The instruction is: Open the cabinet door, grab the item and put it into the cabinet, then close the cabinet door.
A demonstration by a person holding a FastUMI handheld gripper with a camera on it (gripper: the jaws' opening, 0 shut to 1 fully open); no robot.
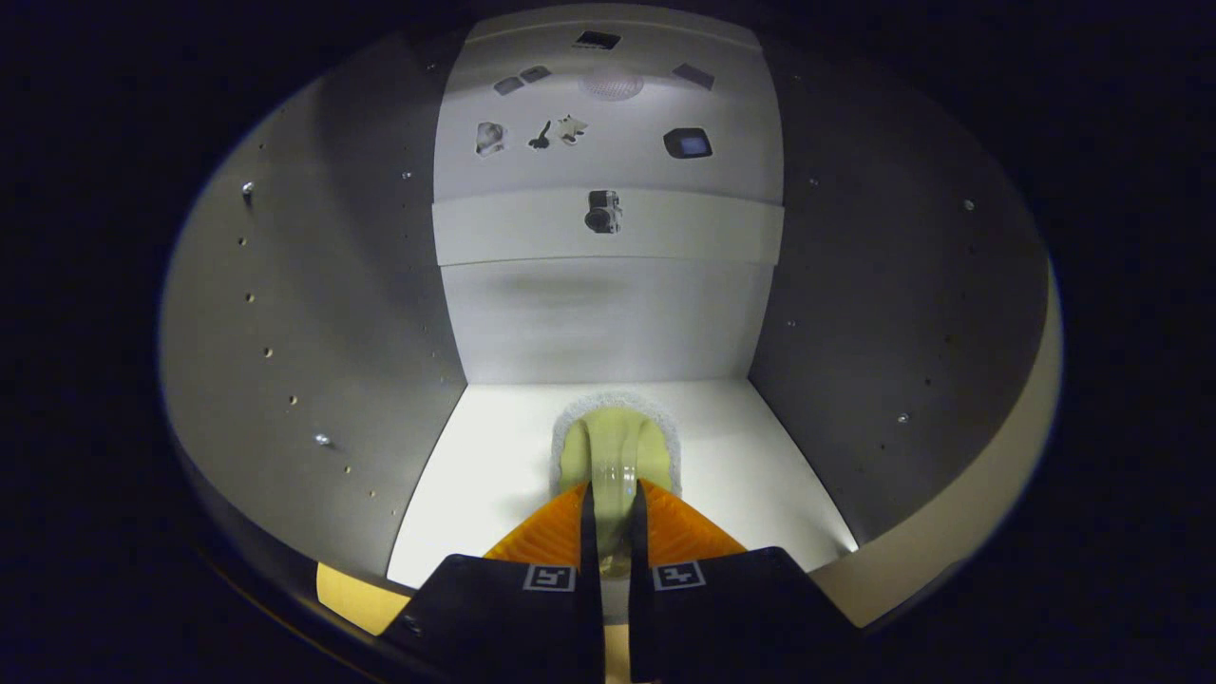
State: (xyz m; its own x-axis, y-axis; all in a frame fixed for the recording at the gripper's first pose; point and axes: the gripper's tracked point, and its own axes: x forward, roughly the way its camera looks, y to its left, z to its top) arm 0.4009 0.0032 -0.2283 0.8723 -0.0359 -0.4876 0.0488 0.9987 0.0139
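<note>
I am looking into the open cabinet [313, 313], with its white floor [475, 475], grey side walls and white back panel. A pale yellow-green item [616, 448] with a fuzzy white rim, like a brush or sponge on a clear handle, lies on the cabinet floor just ahead of my fingers. Its handle runs back between them. My gripper [614, 494] is shut on that handle, with both fingers pressing on it from left and right.
The left wall and the right wall [902, 323] have rows of small shelf-pin holes and stand close on both sides. Small stickers [603, 211] dot the back panel. The cabinet's front edge [950, 560] curves below right.
</note>
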